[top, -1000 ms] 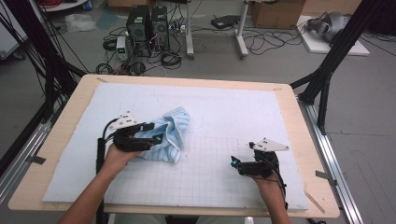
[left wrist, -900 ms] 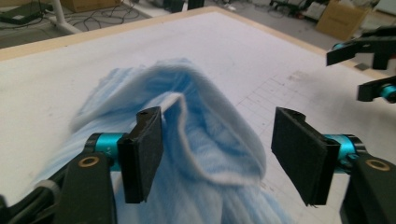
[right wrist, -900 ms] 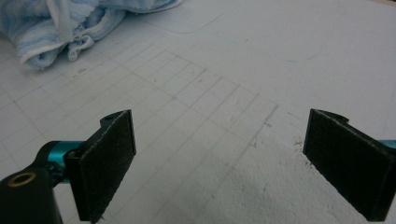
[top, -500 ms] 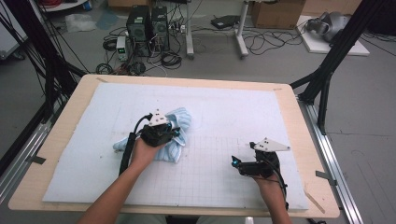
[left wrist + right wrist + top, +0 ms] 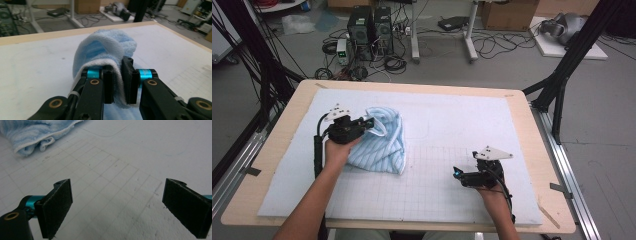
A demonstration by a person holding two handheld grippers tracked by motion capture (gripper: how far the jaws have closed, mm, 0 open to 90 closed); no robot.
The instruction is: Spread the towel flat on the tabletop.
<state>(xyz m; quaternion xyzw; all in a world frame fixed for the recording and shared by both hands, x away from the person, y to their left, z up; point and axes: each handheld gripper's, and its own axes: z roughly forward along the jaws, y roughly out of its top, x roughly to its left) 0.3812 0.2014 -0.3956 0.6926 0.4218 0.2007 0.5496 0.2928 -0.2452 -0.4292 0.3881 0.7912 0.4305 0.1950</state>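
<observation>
The left tool point(image 5: 371, 121) is pinching a fold of the blue towel point(image 5: 382, 142), whose bulk is lying toward the worktop's point(image 5: 522, 125) middle. The right tool point(image 5: 458, 172) (jaws wide, holding nothing) is waiting well apart from the towel.

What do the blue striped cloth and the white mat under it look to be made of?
Cloth: seemingly cotton terry towelling, matte; the left gripper view shows a fuzzy looped pile and a white hemmed edge pinched in the left tongs. Mat: probably foam or soft sheet, matte white with a faint printed grid; hard to tell.
</observation>
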